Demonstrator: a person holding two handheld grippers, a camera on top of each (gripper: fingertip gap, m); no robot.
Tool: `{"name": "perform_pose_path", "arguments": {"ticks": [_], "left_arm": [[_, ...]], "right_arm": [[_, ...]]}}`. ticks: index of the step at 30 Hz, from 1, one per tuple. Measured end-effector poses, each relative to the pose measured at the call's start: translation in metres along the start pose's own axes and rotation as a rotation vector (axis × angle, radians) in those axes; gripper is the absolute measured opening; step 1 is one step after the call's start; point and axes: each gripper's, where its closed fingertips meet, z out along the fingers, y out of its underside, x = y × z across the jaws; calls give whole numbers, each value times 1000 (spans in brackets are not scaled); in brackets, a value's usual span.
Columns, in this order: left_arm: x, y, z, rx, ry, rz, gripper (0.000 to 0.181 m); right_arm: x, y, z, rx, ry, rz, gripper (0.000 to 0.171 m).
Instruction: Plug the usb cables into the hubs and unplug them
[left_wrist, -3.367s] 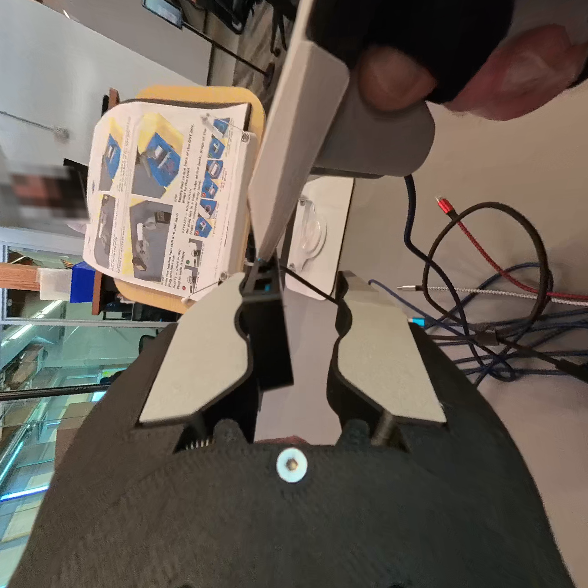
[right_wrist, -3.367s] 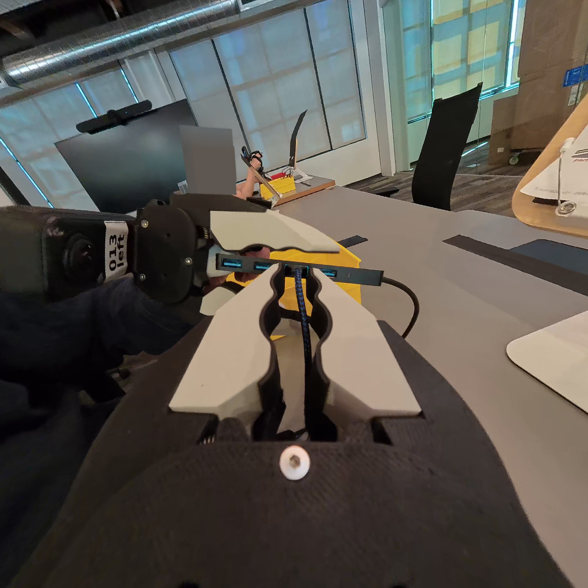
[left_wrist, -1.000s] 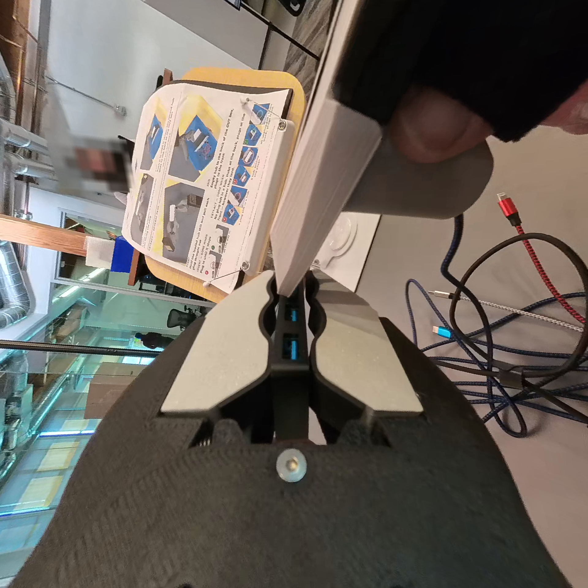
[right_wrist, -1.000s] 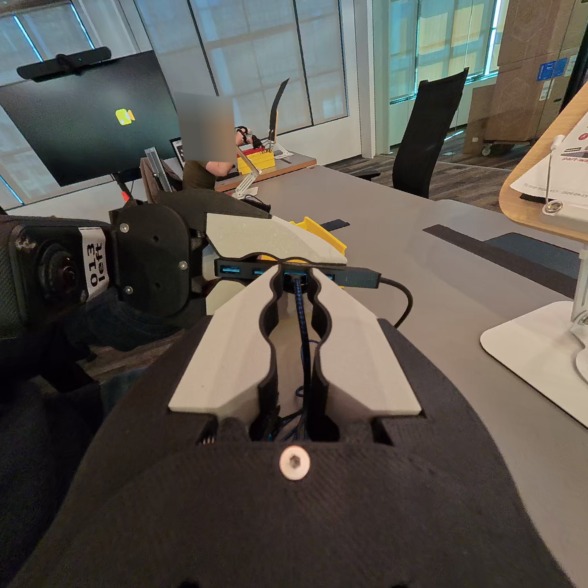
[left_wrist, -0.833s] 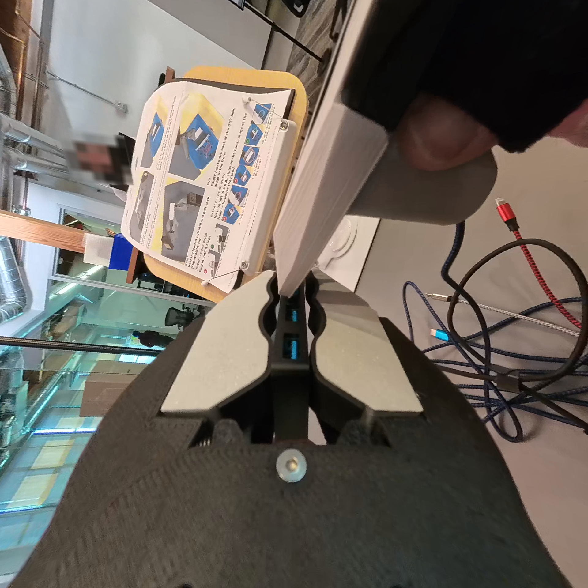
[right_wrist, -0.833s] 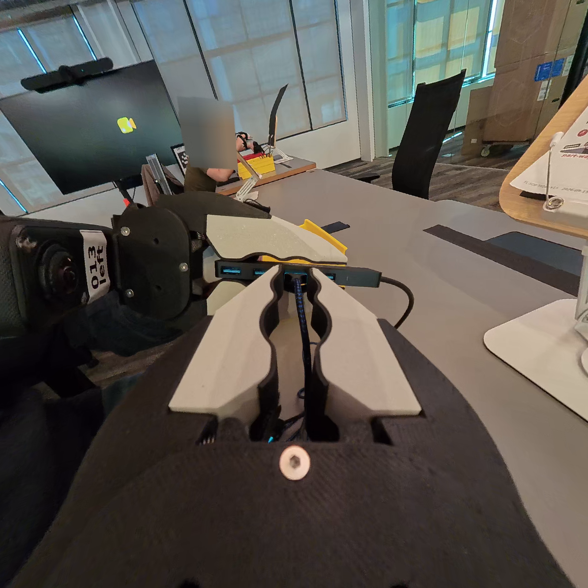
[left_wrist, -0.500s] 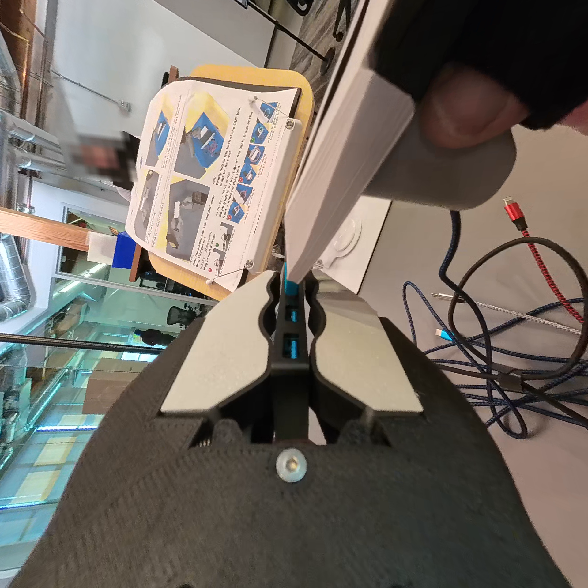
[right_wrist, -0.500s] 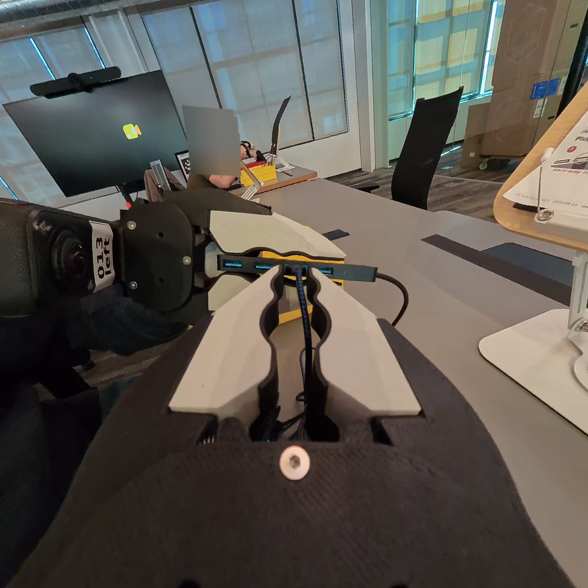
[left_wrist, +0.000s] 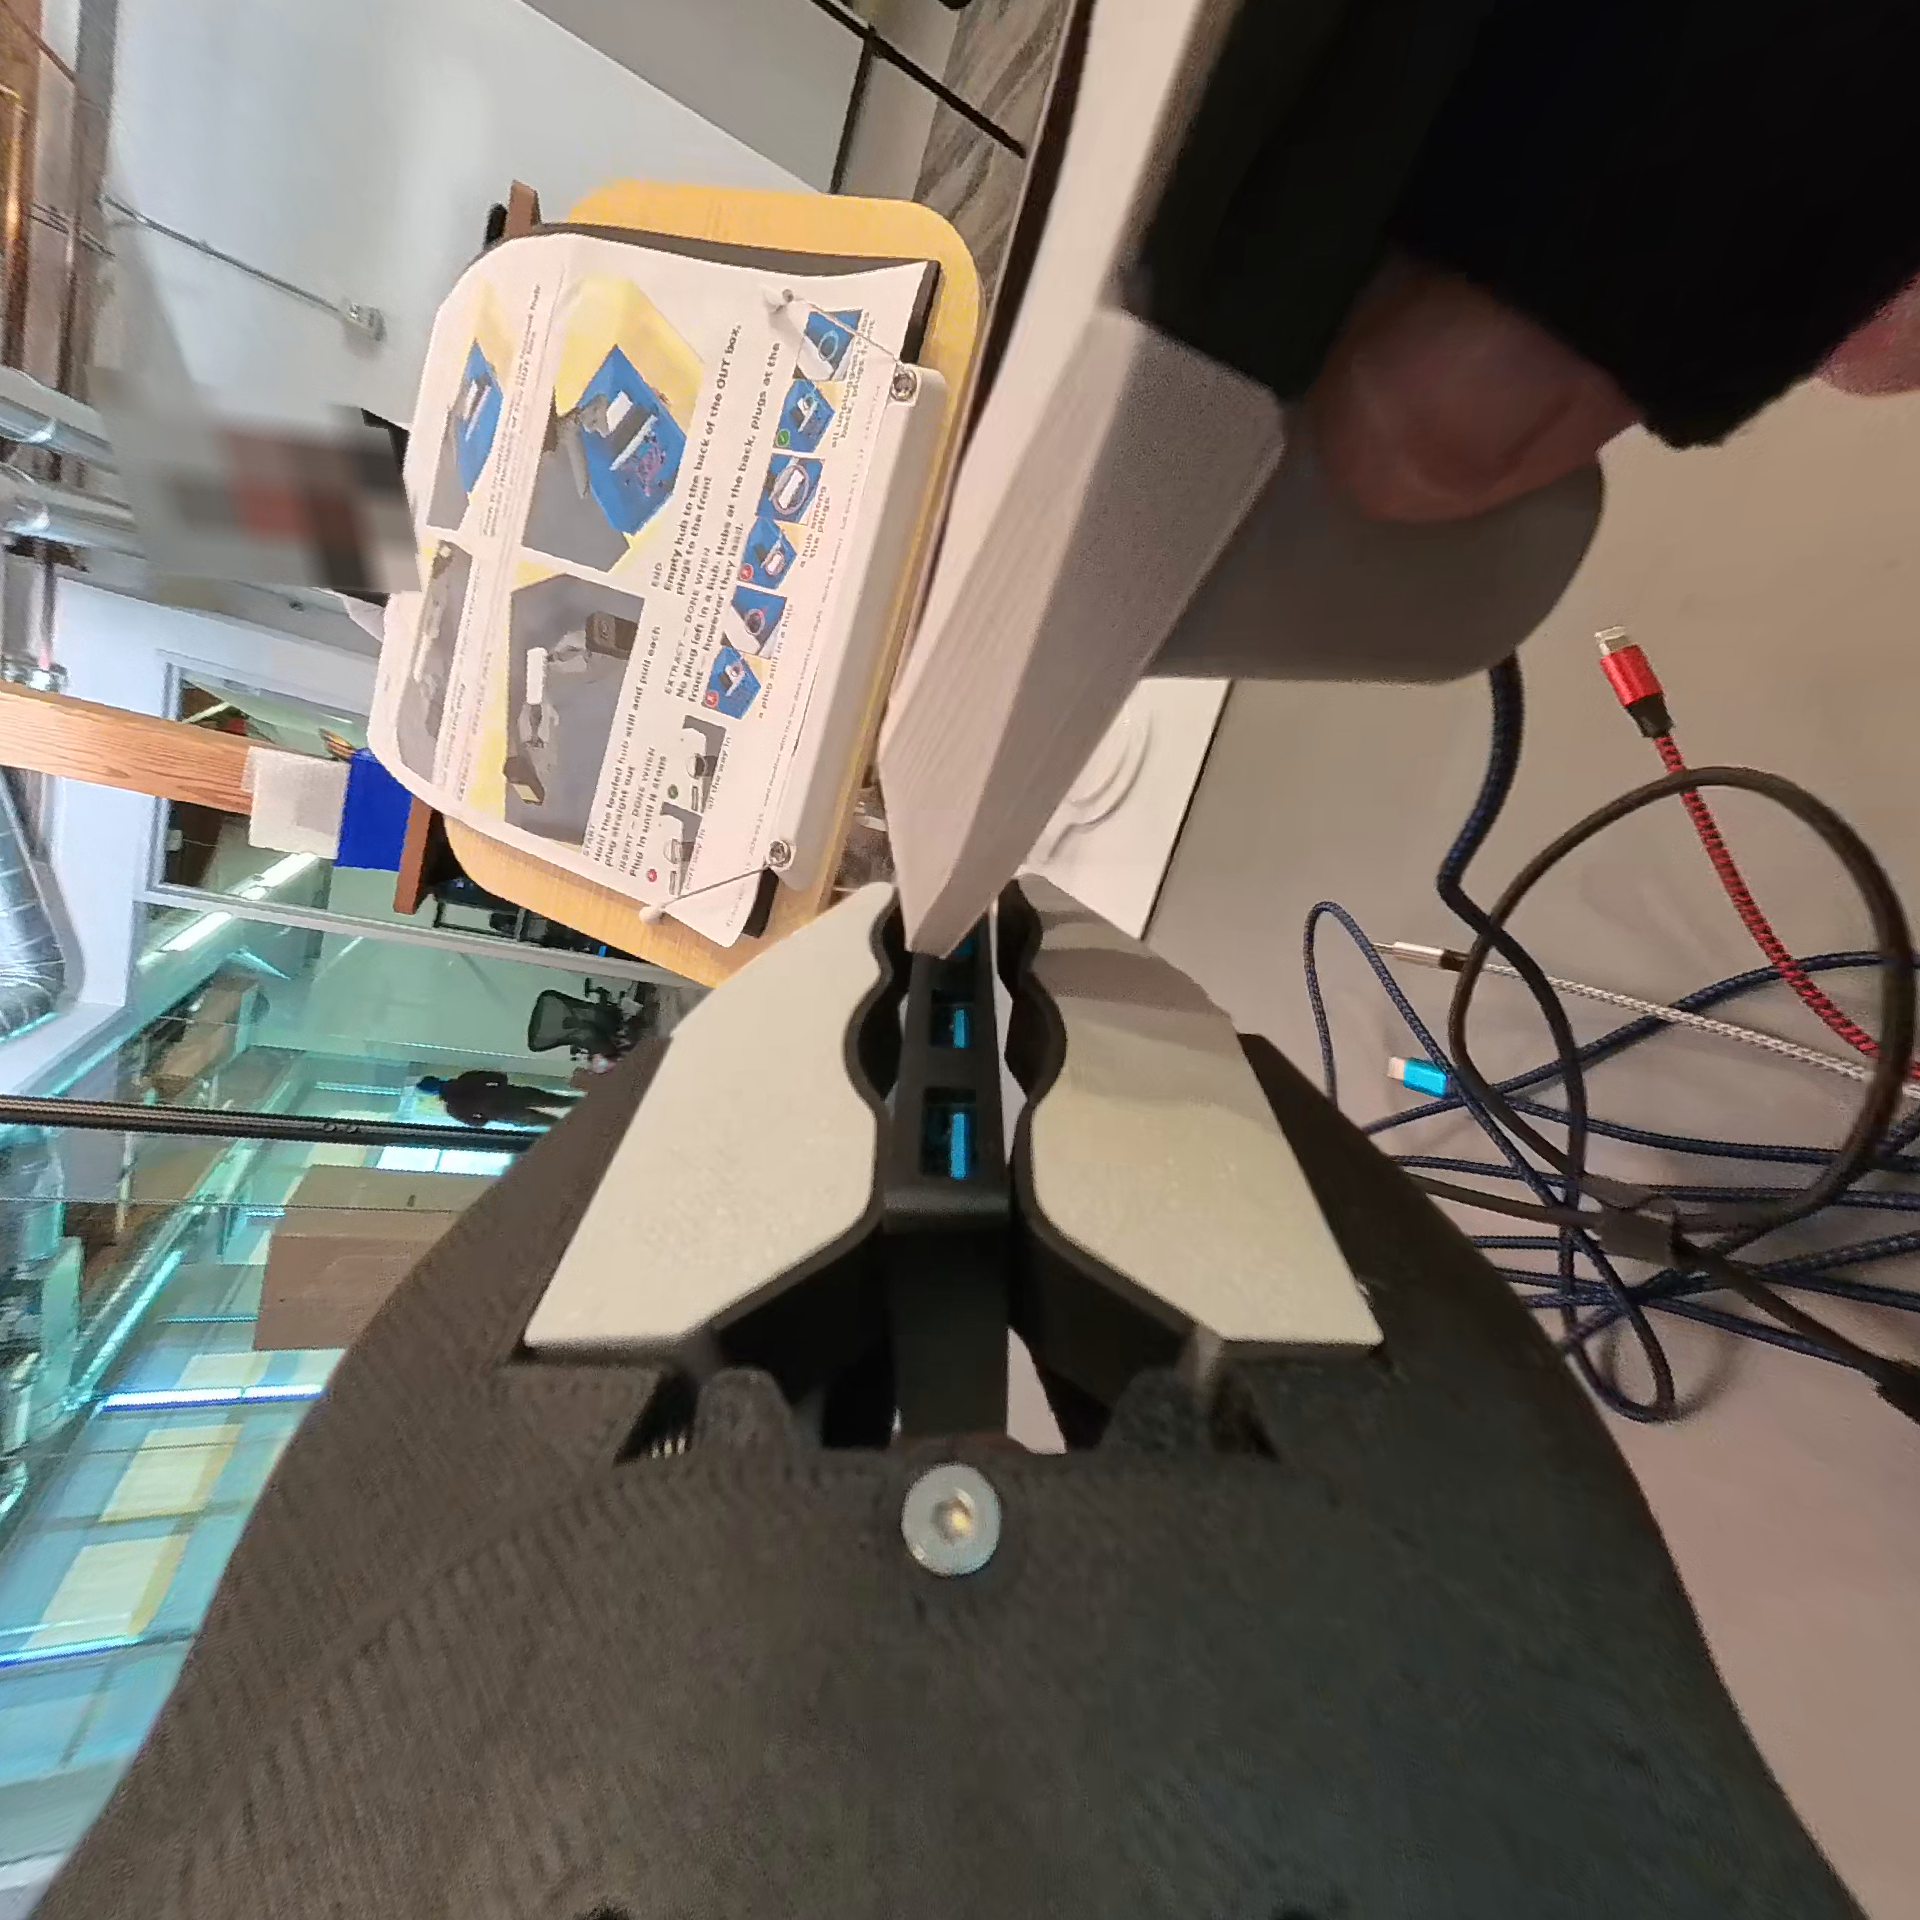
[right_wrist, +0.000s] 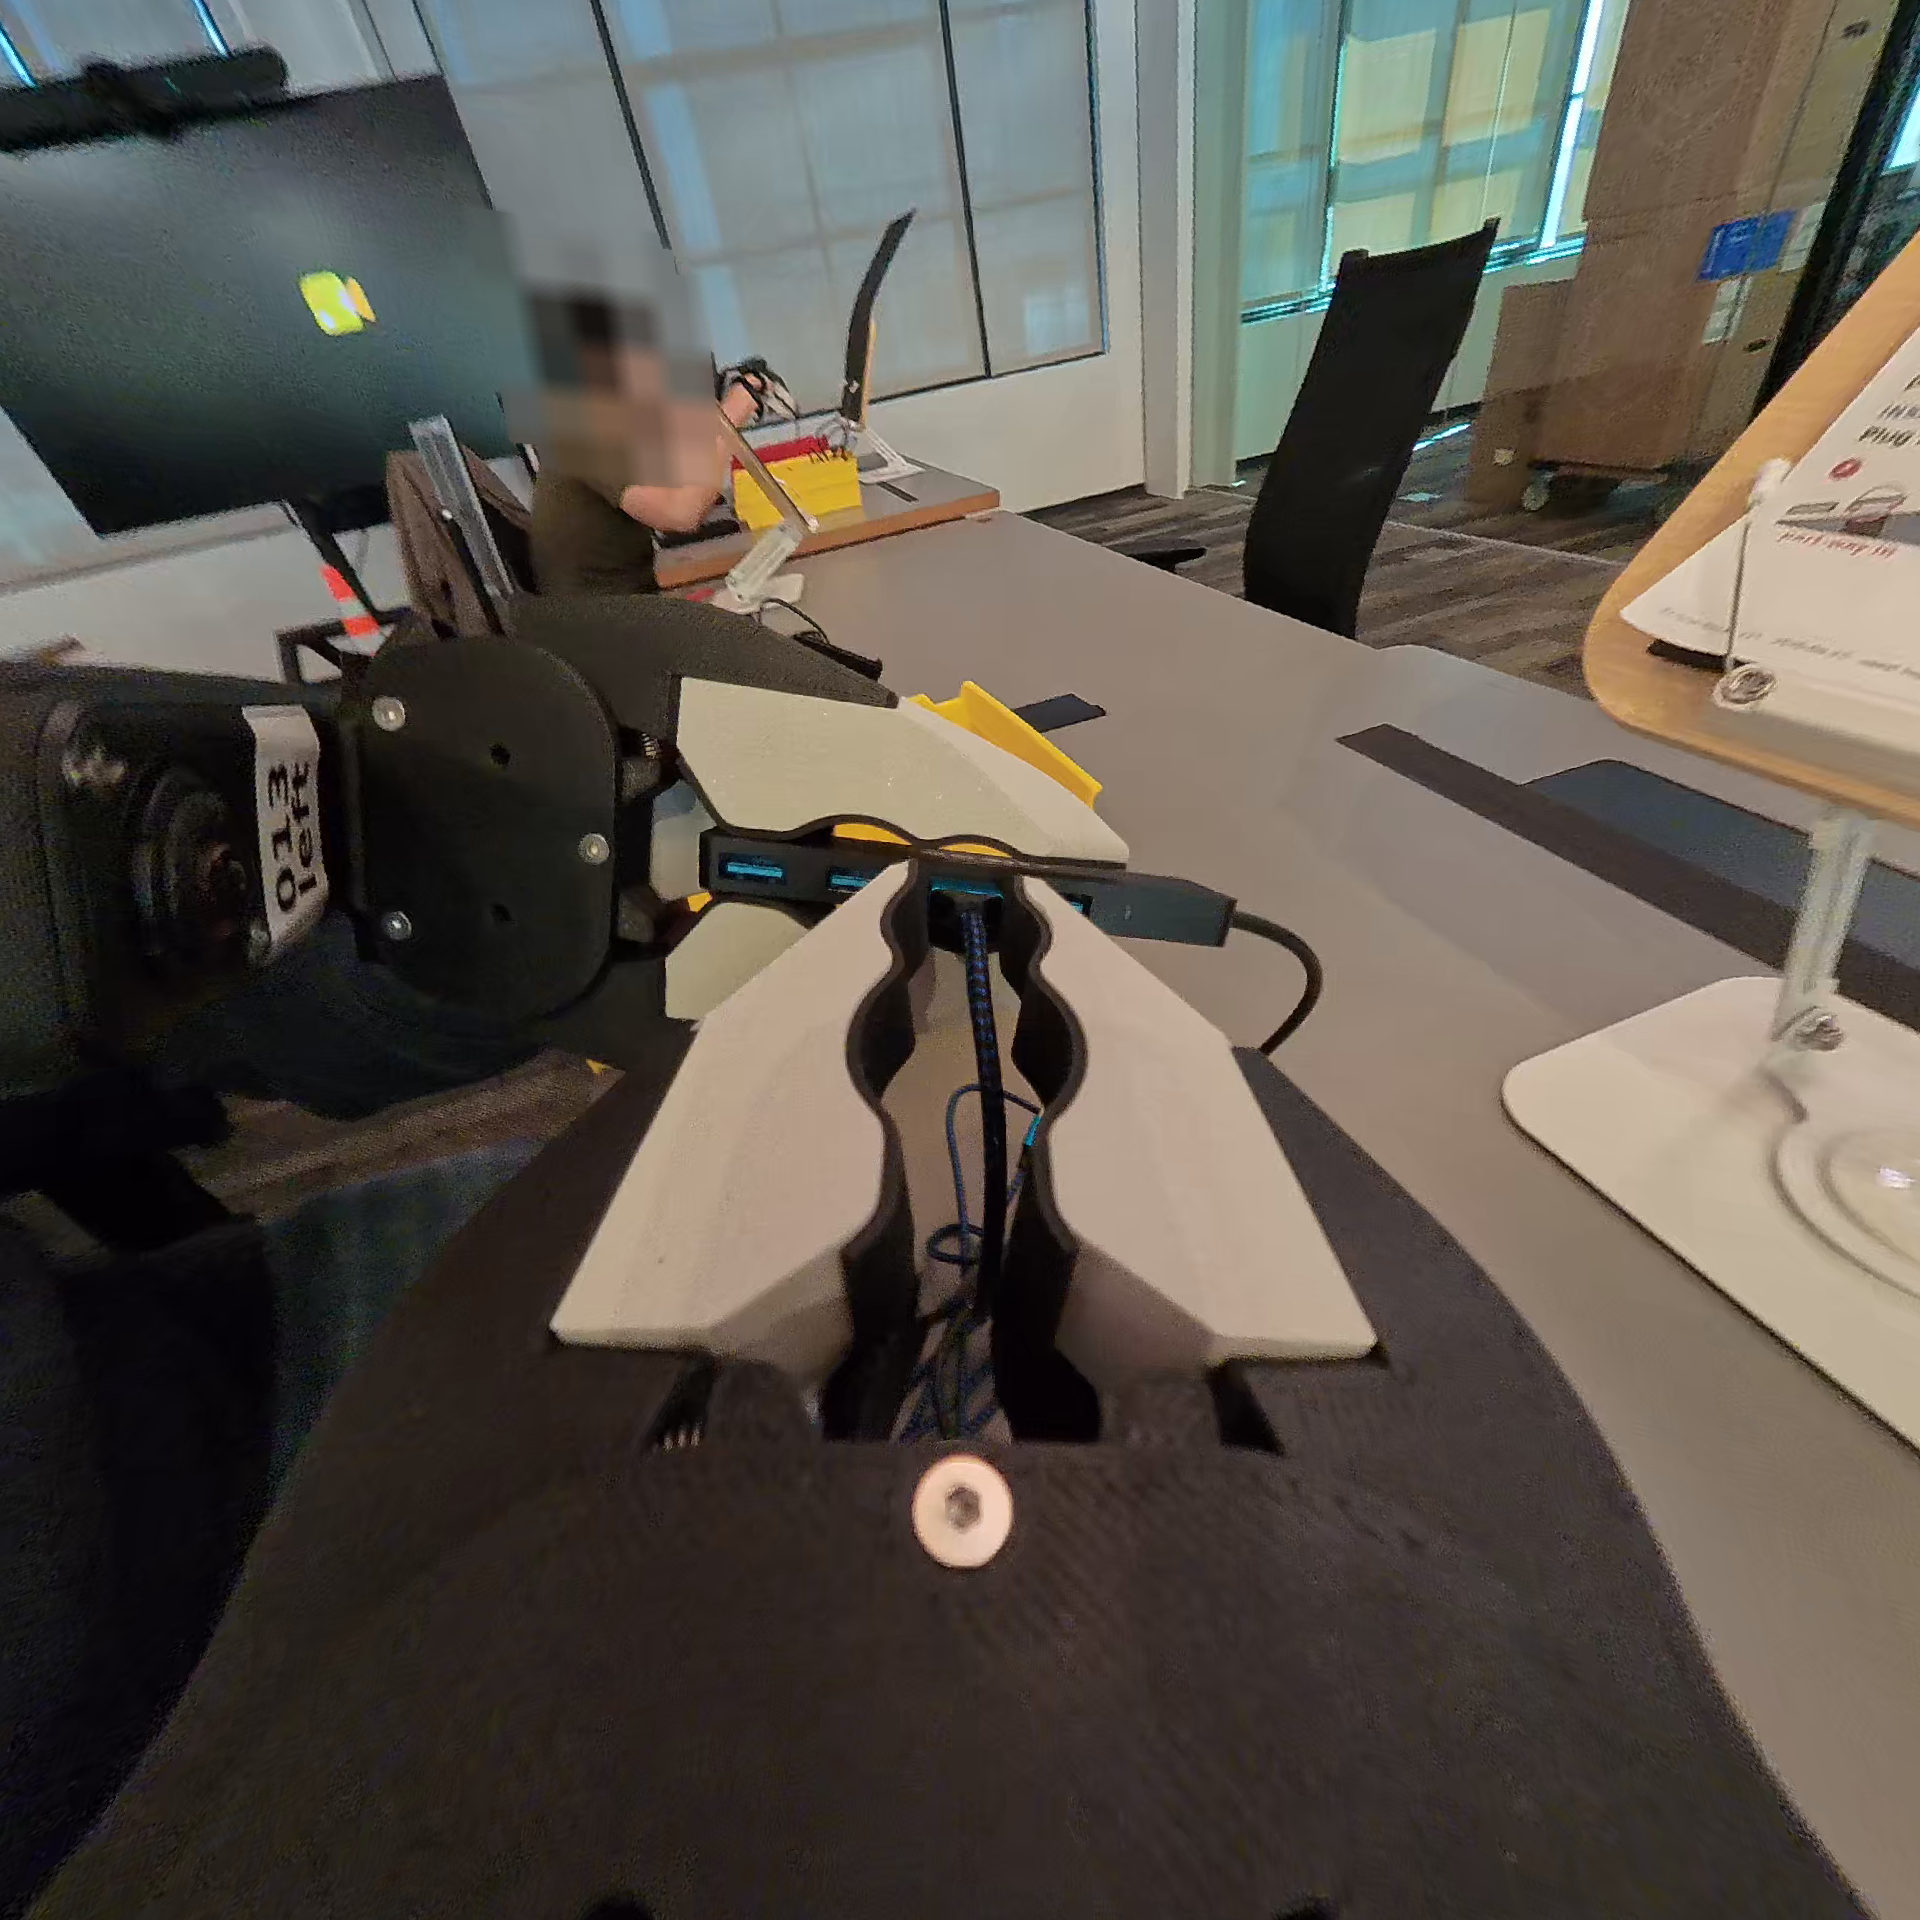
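Here, left gripper (left_wrist: 951, 925): clamped on the black hub (left_wrist: 948, 1112) from both flat sides; held off the table (right_wrist: 1351, 831), blue ports facing the right gripper.
Right gripper (right_wrist: 961, 914): closed on the plug of the blue braided cable (right_wrist: 982, 1049); cord trailing back between the fingers; plug body seemingly partly out of the third port, blue tongue just showing, exact depth not clear.
Hub axis: long side lying crosswise to the right gripper's fingers in the right wrist view; own black lead (right_wrist: 1283, 982) leaving the far end and dropping to the table.
Key relation: port row square to the plug's line of travel; plug directly ahead of the right fingertips; left gripper serving only as anchor, right gripper nearer the plug and likely the mover.
Judged step: extraction or seating along the finger axis, without sideways lean.
Spare cables: red cable (left_wrist: 1704, 790), white braided cable (left_wrist: 1621, 1003) and dark blue loops lying tangled on the table beside the left gripper.
Background: instruction sheet (left_wrist: 644, 582) on a tilted wooden board; yellow bin (right_wrist: 1008, 727) behind the hub.
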Motion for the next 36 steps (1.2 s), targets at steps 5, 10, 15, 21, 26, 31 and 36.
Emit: {"name": "perform_pose_path", "arguments": {"ticks": [5,10,15,21,26,31,36], "left_arm": [[1,8,3,-17,19,-24,16],[-4,10,2,-5,5,-39,17],[-4,6,1,14,8,-41,17],[1,6,3,11,21,-36,17],[3,15,8,-15,29,-61,17],[2,10,5,-3,22,-41,16],[13,-2,-1,76,138,-15,26]], "right_arm": [[1,1,0,-65,112,-162,11],[-3,-4,-1,-55,110,-164,11],[-4,-6,-2,29,-33,49,12],[-1,-2,-3,55,-99,135,11],[1,1,-1,-71,110,-139,11],[0,1,1,-83,116,-185,11],[-4,3,-3,-60,-6,-157,11]]}}
